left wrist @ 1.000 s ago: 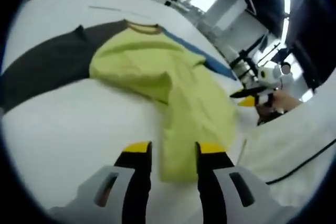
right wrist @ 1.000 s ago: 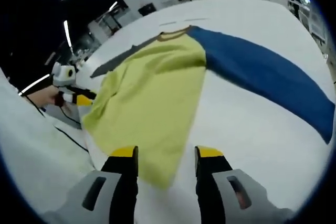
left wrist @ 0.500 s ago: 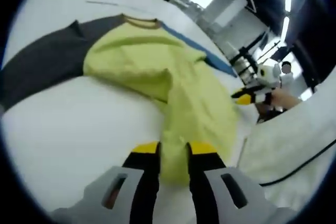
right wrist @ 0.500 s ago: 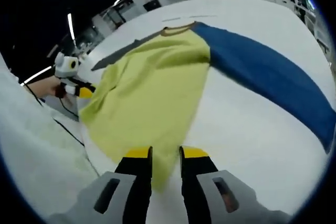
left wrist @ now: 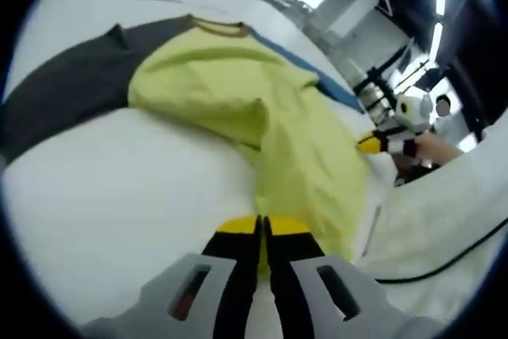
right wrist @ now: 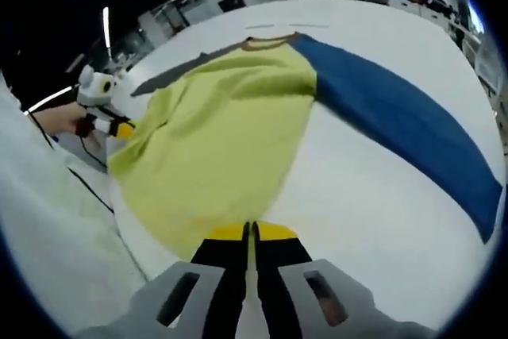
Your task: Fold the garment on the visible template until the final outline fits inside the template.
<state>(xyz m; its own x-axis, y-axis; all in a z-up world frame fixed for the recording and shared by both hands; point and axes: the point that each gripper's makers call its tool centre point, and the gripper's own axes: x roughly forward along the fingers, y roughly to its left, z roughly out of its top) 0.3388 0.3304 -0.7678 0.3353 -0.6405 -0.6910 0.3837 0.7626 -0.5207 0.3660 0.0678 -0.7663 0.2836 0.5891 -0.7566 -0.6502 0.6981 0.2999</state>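
Garment: a yellow-green shirt [left wrist: 238,105] with one grey sleeve [left wrist: 67,93] and one blue sleeve [right wrist: 397,117] is spread on the white tabletop [left wrist: 119,188].
Left tool [left wrist: 260,226]: clamped on the shirt's hem corner.
Right tool [right wrist: 250,232]: clamped on the opposite hem corner.
Progress: judged early; hem gripped, body bunched, sleeves unfolded.
Template: cannot be made out.
Writing: none readable.

Bare white bench [left wrist: 119,188] lies open beside the shirt [left wrist: 238,93] on its grey-sleeve [left wrist: 63,93] side; beyond the blue sleeve [right wrist: 397,117] (spread wide) the bench is likewise open.
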